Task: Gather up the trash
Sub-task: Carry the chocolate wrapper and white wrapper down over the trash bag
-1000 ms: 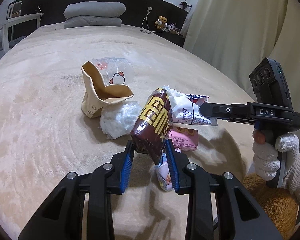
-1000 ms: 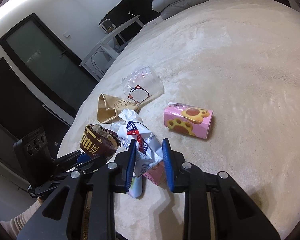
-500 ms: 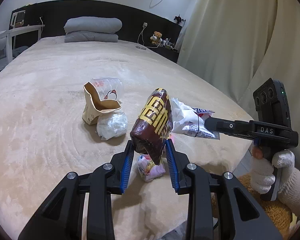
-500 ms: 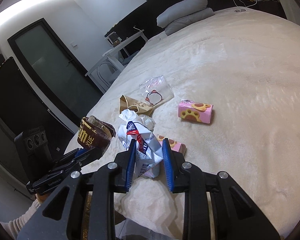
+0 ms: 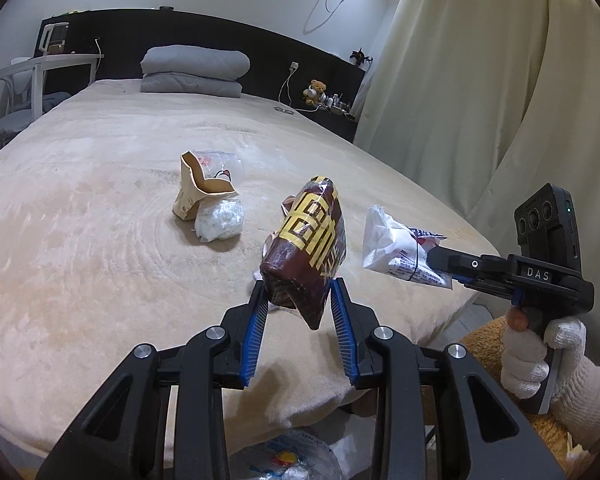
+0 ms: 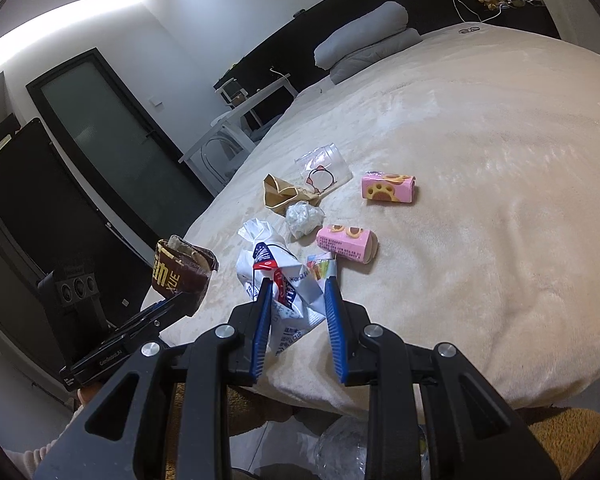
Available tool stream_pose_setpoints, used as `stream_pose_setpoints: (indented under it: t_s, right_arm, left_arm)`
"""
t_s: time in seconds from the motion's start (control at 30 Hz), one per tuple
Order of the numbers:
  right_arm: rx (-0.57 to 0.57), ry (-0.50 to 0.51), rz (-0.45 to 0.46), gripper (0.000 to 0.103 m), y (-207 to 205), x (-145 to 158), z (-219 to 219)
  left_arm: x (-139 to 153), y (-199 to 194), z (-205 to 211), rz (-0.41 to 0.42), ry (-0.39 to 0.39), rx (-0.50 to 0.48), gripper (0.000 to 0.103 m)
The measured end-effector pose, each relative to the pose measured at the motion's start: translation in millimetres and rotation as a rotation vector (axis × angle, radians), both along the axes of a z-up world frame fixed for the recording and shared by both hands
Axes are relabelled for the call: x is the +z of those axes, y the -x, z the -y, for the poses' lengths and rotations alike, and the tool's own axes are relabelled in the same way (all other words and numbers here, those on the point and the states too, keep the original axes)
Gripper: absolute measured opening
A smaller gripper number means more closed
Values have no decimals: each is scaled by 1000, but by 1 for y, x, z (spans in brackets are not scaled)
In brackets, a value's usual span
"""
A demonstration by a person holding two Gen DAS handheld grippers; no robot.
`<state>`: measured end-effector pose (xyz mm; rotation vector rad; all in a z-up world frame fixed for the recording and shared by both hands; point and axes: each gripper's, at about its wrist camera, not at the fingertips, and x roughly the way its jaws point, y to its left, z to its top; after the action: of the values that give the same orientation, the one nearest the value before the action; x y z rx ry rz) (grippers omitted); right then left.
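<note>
A: Brown and gold foil, crinkled: a snack wrapper pinched low between the blue pads of the left gripper, lifted clear of the beige plush bedspread. Why gripped at the bottom end?

B: Probably the easiest fold to catch; leaves the torn mouth up, so no crumbs tipped onto the bed.

A: And the right gripper?

B: Clamped on a white wrapper with red and blue print, likewise raised off the fabric, out by the near edge of the mattress. Seen side-on from the left wrist view, jutting from the narrow jaws above a white-gloved hand.

A: Why both held out over the bed's edge?

B: Judging by the clear plastic bag on the floor just below, a drop point. Looks like carrying toward it, one piece per gripper.

A: Left on the bed?

B: A tan paper bag, a crumpled white plastic wad touching it, a flattened clear cup behind, two pink paw-print packs, one farther out, plus a small colourful wrapper beside the nearer pack. Plenty remaining.
</note>
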<state>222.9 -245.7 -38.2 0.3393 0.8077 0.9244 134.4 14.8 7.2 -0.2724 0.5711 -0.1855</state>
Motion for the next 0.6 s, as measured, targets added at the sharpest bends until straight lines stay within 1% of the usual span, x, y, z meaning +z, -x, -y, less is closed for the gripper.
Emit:
stream_pose_setpoints:
  t_s: [0.23,0.43,0.6]
  right_arm:
    - [-2,-6,2,27,30,-2,12]
    - [-6,-12,0,27,52,-5,23]
    - [-5,18,-24,27,64,-13,26]
  left_arm:
    - [3,26,11,18,5,5,31]
    - [-2,47,21,16,16,16,31]
    - [-9,63,30,4,24,23,31]
